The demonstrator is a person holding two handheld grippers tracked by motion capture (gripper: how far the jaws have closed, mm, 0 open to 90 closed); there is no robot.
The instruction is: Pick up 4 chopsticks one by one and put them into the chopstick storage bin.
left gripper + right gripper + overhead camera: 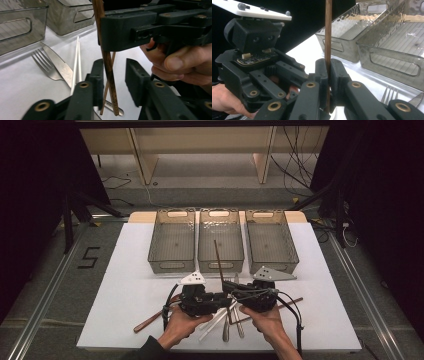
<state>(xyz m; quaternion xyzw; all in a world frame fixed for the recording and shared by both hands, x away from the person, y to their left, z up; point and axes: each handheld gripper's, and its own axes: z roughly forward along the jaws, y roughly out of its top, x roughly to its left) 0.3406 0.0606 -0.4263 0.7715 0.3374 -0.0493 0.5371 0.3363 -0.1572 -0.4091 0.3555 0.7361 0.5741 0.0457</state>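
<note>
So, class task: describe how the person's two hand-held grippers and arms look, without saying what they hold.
Both the left gripper and the right gripper are black, boxy, with brass-coloured pivot rivets on two flat-sided jaws. Each carries a pale three-cornered plate on top and trails a black cable. A dark sleeve covers the left forearm; the right forearm shows no sleeve.

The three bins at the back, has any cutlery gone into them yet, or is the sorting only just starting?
Only just starting, it seems. All three bins look empty. In hand: the right gripper is clamped on a brown chopstick held upright, and the left gripper has its jaws around the chopstick's lower part, not yet pressing. Left on the table: a fork, a knife, pale chopsticks and another brown chopstick.
</note>
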